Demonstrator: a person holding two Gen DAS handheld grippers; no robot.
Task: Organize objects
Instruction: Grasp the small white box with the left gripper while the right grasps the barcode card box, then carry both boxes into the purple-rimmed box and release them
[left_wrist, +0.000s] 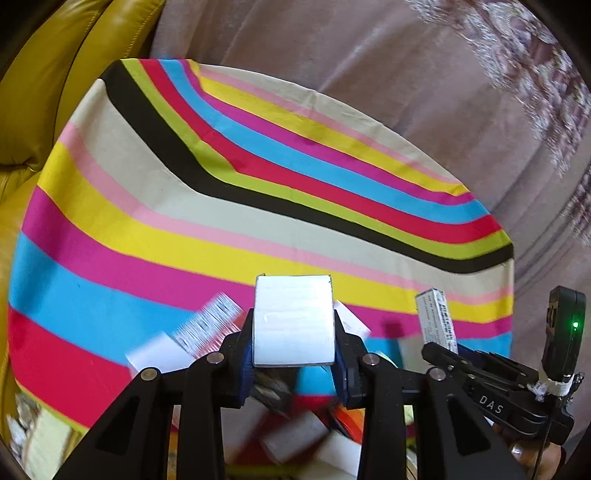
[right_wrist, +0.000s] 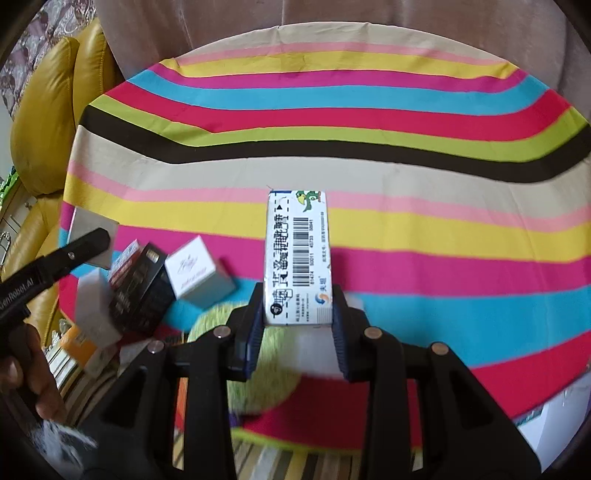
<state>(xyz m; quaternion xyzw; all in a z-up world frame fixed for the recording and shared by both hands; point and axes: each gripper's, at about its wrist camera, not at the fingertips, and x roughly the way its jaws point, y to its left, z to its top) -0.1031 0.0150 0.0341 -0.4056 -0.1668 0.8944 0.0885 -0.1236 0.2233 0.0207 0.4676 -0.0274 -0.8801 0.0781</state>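
My left gripper (left_wrist: 293, 332) is shut on a plain white box (left_wrist: 291, 319) and holds it above the striped tablecloth (left_wrist: 258, 206). My right gripper (right_wrist: 298, 310) is shut on a long white box with a barcode and a green parrot print (right_wrist: 297, 254), also held above the cloth. That box and the right gripper show at the right of the left wrist view (left_wrist: 436, 321). A heap of small boxes lies near the cloth's front edge: a black box (right_wrist: 142, 291), a white cube box (right_wrist: 192, 269) and a white block (right_wrist: 92, 310).
The round table carries a bright striped cloth (right_wrist: 332, 122). A yellow leather sofa (left_wrist: 55, 74) stands at the left, a pink curtain (left_wrist: 406, 66) behind. More boxes lie blurred under the left gripper (left_wrist: 306, 439). An orange box (right_wrist: 75, 341) sits at the table's left edge.
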